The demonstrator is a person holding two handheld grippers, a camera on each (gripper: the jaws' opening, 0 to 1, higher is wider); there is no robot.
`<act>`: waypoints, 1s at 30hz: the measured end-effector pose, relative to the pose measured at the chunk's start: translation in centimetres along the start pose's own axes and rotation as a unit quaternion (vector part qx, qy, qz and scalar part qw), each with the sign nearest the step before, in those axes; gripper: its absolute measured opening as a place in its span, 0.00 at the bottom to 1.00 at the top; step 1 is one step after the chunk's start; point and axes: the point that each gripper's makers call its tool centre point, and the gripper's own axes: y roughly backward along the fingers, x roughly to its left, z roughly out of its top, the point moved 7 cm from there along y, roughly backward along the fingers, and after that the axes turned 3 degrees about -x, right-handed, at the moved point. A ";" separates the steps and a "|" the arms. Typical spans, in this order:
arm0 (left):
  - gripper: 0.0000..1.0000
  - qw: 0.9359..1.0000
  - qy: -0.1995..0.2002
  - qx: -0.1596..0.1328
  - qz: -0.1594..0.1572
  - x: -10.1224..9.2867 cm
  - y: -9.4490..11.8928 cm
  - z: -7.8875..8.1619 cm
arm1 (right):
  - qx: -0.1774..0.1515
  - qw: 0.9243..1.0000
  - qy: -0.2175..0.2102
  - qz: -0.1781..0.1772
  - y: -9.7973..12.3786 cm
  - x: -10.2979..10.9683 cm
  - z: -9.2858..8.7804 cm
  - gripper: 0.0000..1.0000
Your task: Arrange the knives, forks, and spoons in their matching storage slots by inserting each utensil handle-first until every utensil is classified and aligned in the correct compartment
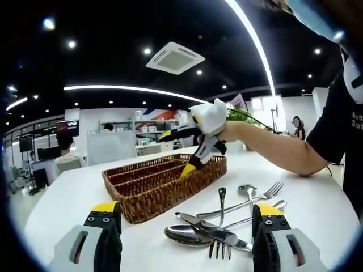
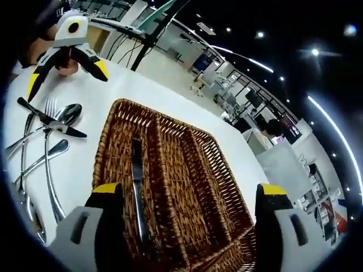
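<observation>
- Right gripper view: your right gripper [image 2: 184, 212] hangs over the basket [image 2: 187, 164], jaws apart and empty; one knife [image 2: 137, 187] lies in the slot just beyond its left jaw.
- Left gripper [image 1: 184, 226] is also apart, with the pile [image 1: 227, 218] just ahead, between its jaws.
- Pinch one piece by the neck, so the handle enters first.

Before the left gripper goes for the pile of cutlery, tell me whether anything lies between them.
Nothing visible does. The left gripper is open, its fingers either side of bare white table, with the pile of cutlery just ahead between them. The wicker tray sits beyond, to the left; the right gripper hangs over it.
</observation>
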 end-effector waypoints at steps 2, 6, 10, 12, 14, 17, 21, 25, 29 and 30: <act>1.00 1.000 0.000 0.000 0.000 0.0 0.0 0.0 | 0.000 1.000 0.000 -0.001 0.1 0.0 0.0 0.99; 1.00 1.000 -0.002 -0.001 0.002 0.1 0.0 0.0 | -0.001 1.000 0.007 -0.020 0.6 -0.1 0.6 0.99; 1.00 1.000 -0.002 -0.003 0.003 0.1 0.1 0.1 | -0.002 1.000 0.000 -0.031 1.0 -0.2 0.1 0.99; 1.00 1.000 -0.001 -0.004 0.002 0.1 0.1 0.1 | -0.002 0.999 -0.014 -0.038 1.5 -0.4 -0.3 0.99; 1.00 1.000 -0.002 -0.004 0.002 0.1 0.1 0.2 | -0.008 0.999 -0.024 -0.047 2.0 -0.6 -0.2 0.99; 1.00 1.000 -0.002 -0.005 0.002 0.0 0.1 0.2 | -0.017 0.998 -0.034 -0.057 2.8 -0.7 0.1 0.99; 1.00 1.000 -0.004 -0.008 0.000 -0.1 0.1 0.3 | -0.045 0.993 -0.074 -0.074 4.3 -0.4 0.7 0.99; 1.00 1.000 -0.006 -0.007 -0.002 -0.2 0.1 0.4 | -0.042 0.992 -0.085 -0.084 5.2 0.1 0.5 0.99; 1.00 1.000 -0.008 -0.008 -0.002 -0.2 0.1 0.4 | -0.037 0.991 -0.092 -0.094 6.1 0.6 0.0 0.99; 1.00 1.000 -0.008 -0.008 -0.002 -0.3 0.1 0.4 | -0.036 0.990 -0.093 -0.098 6.3 0.7 -0.1 0.99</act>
